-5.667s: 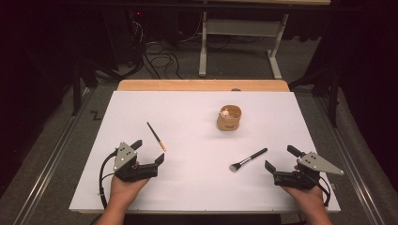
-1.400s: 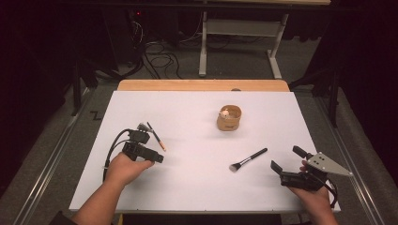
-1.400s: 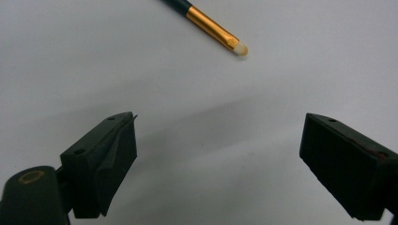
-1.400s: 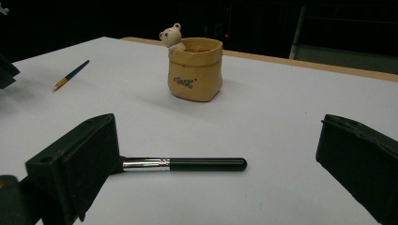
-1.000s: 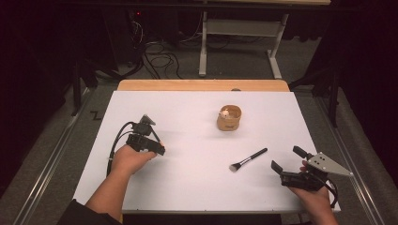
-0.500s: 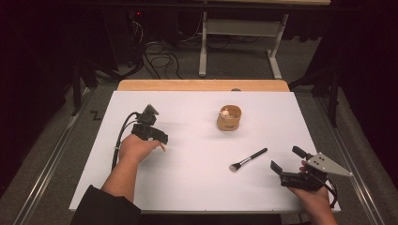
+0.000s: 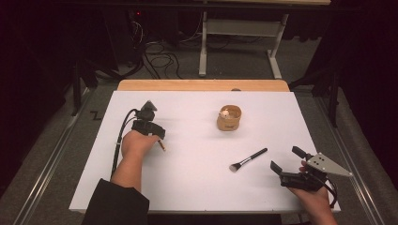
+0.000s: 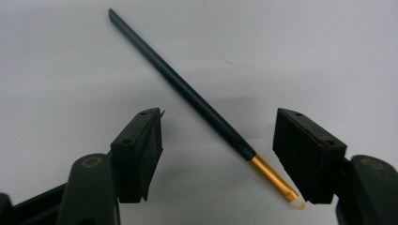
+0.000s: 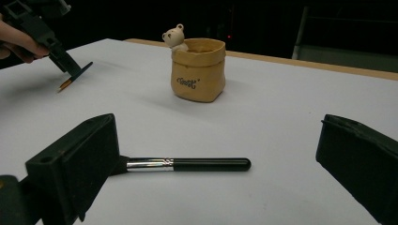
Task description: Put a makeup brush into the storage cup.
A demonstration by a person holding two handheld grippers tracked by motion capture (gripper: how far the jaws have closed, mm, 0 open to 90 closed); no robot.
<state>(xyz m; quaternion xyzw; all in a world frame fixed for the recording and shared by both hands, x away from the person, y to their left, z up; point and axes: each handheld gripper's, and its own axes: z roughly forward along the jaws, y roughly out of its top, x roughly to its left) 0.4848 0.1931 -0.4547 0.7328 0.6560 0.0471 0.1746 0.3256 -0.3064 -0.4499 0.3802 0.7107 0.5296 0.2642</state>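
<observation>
A thin dark-handled brush [image 8: 197,101] with a gold ferrule and pale tip lies flat on the white table [image 7: 197,187]. My left gripper [image 8: 218,117] points down over it. Its jaws have just been closing; they straddle the brush's ferrule end with gaps on both sides. From above, the left gripper [image 7: 152,133] covers most of that brush, and only the brush tip [image 7: 162,146] shows. My right gripper [image 7: 286,158] rests open at the near right. A black makeup brush [image 9: 187,164] with a silver ferrule lies on the table beyond its jaws.
A tan fabric pouch [image 7: 229,118] with a small bear figure at its rim stands in the middle far part of the table. A wooden strip [image 7: 202,85] borders the far edge. Cables and a metal stand sit on the floor beyond.
The left hand has carried its gripper away from the person and slightly right, down over the thin brush. The right gripper has not moved.
</observation>
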